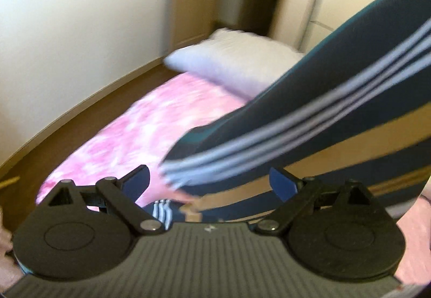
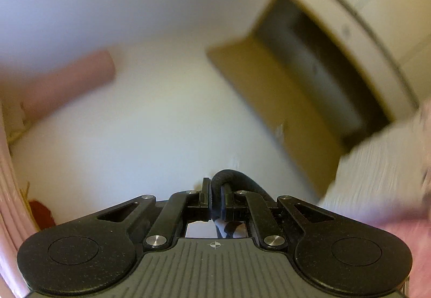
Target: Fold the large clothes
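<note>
A dark navy garment point(image 1: 317, 87) with white stripes and tan bands hangs in the air, stretching from the upper right down to the middle of the left wrist view. Its striped end dangles just ahead of my left gripper point(image 1: 210, 182), which is open with its blue-padded fingers point(image 1: 137, 182) spread wide and nothing clamped. In the right wrist view, my right gripper point(image 2: 215, 198) is shut on a fold of the dark garment point(image 2: 237, 179), which bulges up beside the fingertips. That gripper points up at the wall. Both views are motion-blurred.
Below lies a bed with a pink mottled sheet point(image 1: 150, 120) and a white pillow point(image 1: 237, 58) at its far end. Brown floor point(image 1: 62, 133) runs along the bed's left side. A wooden door point(image 2: 282, 87), a pink curtain point(image 2: 54, 85) and white bedding point(image 2: 377, 157) show in the right wrist view.
</note>
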Demonstrator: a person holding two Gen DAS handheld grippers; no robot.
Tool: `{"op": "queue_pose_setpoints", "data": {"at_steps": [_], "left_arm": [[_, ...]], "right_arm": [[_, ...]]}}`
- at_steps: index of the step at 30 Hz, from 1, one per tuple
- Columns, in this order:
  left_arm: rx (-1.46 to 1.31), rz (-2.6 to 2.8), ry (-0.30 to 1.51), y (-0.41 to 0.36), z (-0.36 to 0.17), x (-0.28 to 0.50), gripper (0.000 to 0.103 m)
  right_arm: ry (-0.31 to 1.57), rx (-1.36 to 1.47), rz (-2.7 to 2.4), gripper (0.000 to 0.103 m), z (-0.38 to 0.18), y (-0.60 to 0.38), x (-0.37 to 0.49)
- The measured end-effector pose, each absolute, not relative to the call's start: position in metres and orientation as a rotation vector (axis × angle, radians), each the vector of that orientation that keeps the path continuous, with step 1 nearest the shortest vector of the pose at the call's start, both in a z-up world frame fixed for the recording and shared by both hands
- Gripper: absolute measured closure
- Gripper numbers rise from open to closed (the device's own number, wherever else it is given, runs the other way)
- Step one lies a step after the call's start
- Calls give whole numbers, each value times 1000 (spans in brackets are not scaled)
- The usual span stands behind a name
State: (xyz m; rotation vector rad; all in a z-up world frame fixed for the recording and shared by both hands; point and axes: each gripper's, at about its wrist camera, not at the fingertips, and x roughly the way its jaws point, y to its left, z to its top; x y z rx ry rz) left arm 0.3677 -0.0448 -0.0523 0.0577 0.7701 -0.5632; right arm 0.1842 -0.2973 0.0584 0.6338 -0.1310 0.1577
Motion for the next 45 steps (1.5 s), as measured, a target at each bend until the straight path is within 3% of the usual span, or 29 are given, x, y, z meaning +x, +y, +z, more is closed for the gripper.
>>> {"op": "queue_pose_setpoints", "data": {"at_steps": [4, 6, 8, 9, 10, 18, 25, 45], "left_arm": [[84, -692, 733, -99, -40, 311, 9], [95, -740, 750, -124, -43, 283, 9], [123, -777, 781, -148, -51, 256, 9], [145, -789, 796, -157, -55, 242, 9], [167, -802, 810, -166, -60, 226, 9], [285, -861, 917, -199, -104, 117, 9], [404, -928, 942, -213, -112, 62, 9], [588, -1128, 981, -247, -135, 73, 9]], "right_arm": [[-182, 537, -11, 101, 102, -332, 101], [-77, 477, -74, 100, 108, -348, 76], [131, 436, -157, 83, 101, -364, 61], [230, 421, -186, 56, 93, -370, 56], [312, 423, -249, 44, 78, -379, 43], [613, 598, -510, 43, -39, -421, -97], [781, 664, -562, 43, -93, -421, -180], [848, 733, -684, 43, -130, -388, -158]]}}
